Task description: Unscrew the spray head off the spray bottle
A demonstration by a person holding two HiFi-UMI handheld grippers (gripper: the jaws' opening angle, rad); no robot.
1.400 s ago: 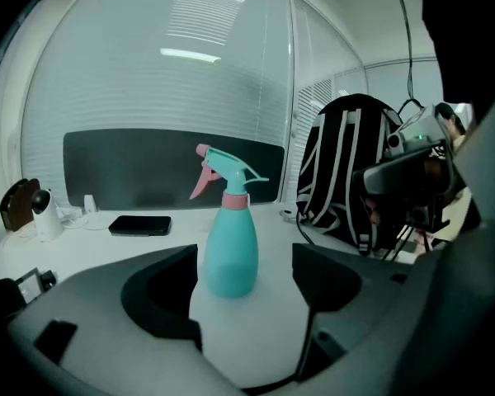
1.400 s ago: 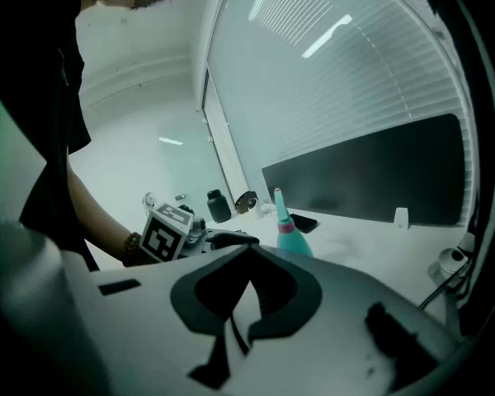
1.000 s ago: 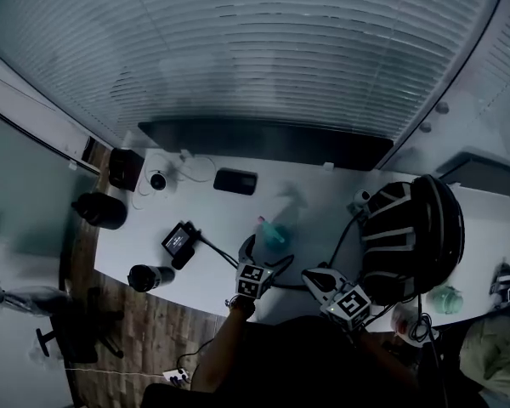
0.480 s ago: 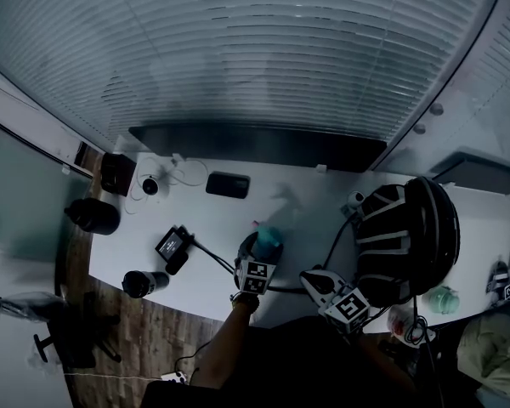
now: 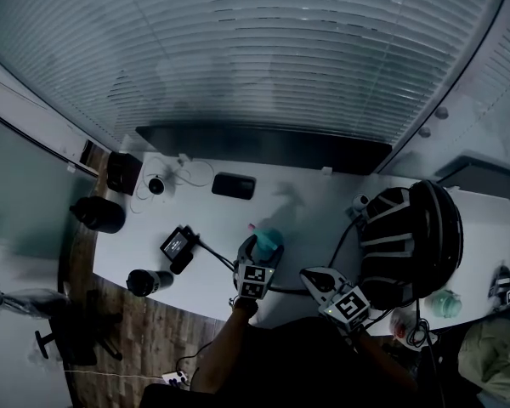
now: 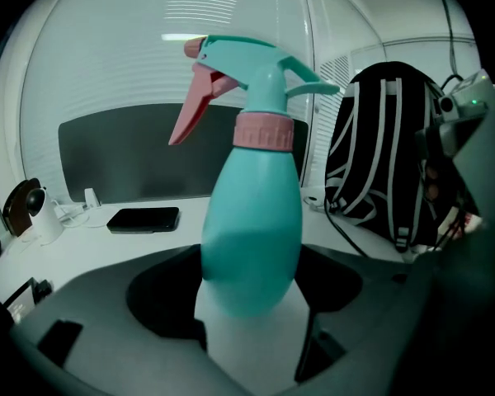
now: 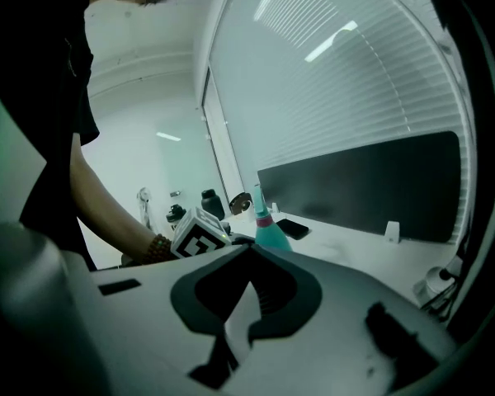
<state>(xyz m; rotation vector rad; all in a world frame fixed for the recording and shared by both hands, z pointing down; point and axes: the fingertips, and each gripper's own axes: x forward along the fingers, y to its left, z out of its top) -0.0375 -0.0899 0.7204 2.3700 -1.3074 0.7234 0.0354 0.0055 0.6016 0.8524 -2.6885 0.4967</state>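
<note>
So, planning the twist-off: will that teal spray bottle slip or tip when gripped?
Probably slippery: the spray bottle has a smooth, rounded, tapering body. Possibly tippy, since the spray head overhangs to one side. Weight unclear: it's opaque.

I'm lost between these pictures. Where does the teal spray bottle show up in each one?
Head view: spray bottle lower centre, left of the striped backpack.
Left gripper view: spray bottle large, dead centre.
Right gripper view: spray bottle small, mid-frame.
Shared landmark: the black phone, flat on the table behind it.
</note>
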